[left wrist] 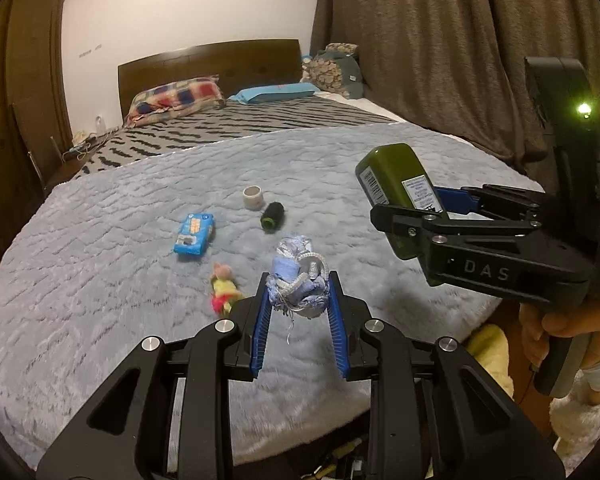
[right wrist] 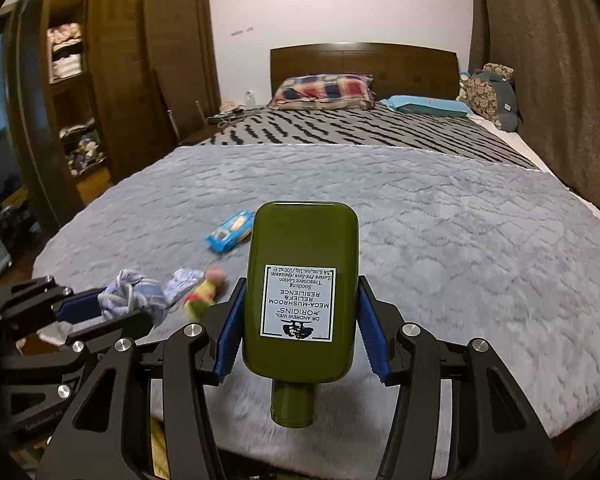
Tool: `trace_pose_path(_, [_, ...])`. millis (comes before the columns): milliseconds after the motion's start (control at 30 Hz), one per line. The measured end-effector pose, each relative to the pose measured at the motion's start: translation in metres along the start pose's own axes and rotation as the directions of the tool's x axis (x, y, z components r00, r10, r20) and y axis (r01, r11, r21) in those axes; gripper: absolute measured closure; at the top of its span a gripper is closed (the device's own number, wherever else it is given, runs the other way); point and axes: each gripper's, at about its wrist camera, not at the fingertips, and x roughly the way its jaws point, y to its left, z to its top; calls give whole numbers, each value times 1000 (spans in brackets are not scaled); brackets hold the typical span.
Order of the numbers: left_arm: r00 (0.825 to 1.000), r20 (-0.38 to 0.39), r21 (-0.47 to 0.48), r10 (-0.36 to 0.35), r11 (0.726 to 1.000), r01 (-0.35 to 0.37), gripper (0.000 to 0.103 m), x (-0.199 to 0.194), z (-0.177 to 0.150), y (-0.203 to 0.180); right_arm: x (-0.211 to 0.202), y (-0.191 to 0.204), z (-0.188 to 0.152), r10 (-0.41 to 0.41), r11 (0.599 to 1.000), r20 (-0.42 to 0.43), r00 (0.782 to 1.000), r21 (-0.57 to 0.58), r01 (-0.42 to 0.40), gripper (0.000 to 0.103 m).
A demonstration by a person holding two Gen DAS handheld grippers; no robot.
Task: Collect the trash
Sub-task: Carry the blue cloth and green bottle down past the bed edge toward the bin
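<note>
**While both claws carry trash above the bed**

Though partly masked by blue pads, one frayed blue-grey rag bundle [left wrist: 298, 280] pinched in the narrow left claw [left wrist: 298, 292], loose threads dangling below. One olive lotion bottle [right wrist: 302, 292] clamped across its flat sides in the right claw [right wrist: 300, 320], cap end toward the camera, label upside down; in the left view the same bottle half hidden behind the claw's black frame.

Counted on the grey blanket [left wrist: 120, 280] of the bed: one blue wrapper [left wrist: 194, 234] toward the middle, one small cream cup [left wrist: 254, 198] beyond it, one dark roll with a green rim [left wrist: 272, 216] just beside the cup, one pink-and-yellow toy [left wrist: 224, 286] nearer the foot edge, blurred and partly covered by the left claw. Cup and dark roll unseen from the right wrist, behind the bottle.

Two pillows at the headboard: one checked [right wrist: 324, 90], one blue [right wrist: 428, 105]. Only part of a hand [left wrist: 556, 328] visible at the right edge. Clutter under the foot edge too dark to identify.
</note>
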Motion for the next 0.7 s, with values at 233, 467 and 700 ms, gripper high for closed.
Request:
trace_pose_path(233, [999,-46,6,-14,1000,15,78,-12,-41,-17,-33,6,-37,33,999,-1,999,8,-33,50])
trace_pose_path(467, [989,-141,-30,-48,999,44,78,-4,-91,-26,-23,3,-98,70,996,-114,991,59,-64,50])
trace_pose_path(700, [953,-288,-89,-90,994,67,78,23,-150,-26,-3,8,-154,91,991,-232,968,114,-66,50])
